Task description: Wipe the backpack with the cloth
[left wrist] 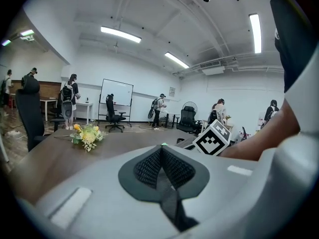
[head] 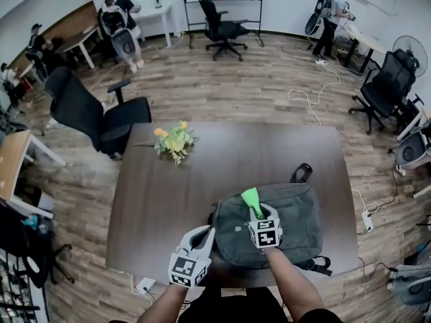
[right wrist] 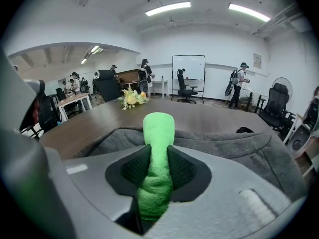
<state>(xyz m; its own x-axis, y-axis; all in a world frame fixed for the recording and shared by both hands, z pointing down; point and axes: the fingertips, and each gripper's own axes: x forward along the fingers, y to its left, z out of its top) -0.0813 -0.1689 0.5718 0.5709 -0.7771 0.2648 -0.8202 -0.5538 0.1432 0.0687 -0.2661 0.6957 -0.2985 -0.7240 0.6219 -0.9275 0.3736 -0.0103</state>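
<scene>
A grey backpack (head: 286, 224) lies flat on the dark table (head: 161, 194), near its front right. My right gripper (head: 258, 214) hovers over the backpack's left half, shut on a rolled green cloth (head: 251, 198) that sticks out past the jaws. In the right gripper view the cloth (right wrist: 158, 133) stands up between the black pads, with the backpack (right wrist: 244, 146) spread just beyond. My left gripper (head: 204, 237) sits at the backpack's left edge, close to the table's front. In the left gripper view its pads (left wrist: 149, 168) meet with nothing between them.
A small bunch of yellow flowers (head: 174, 140) lies on the table's far left part. A black office chair (head: 94, 116) stands off the far left corner. Cables (head: 313, 93) and more chairs are on the wooden floor; people stand along the far walls.
</scene>
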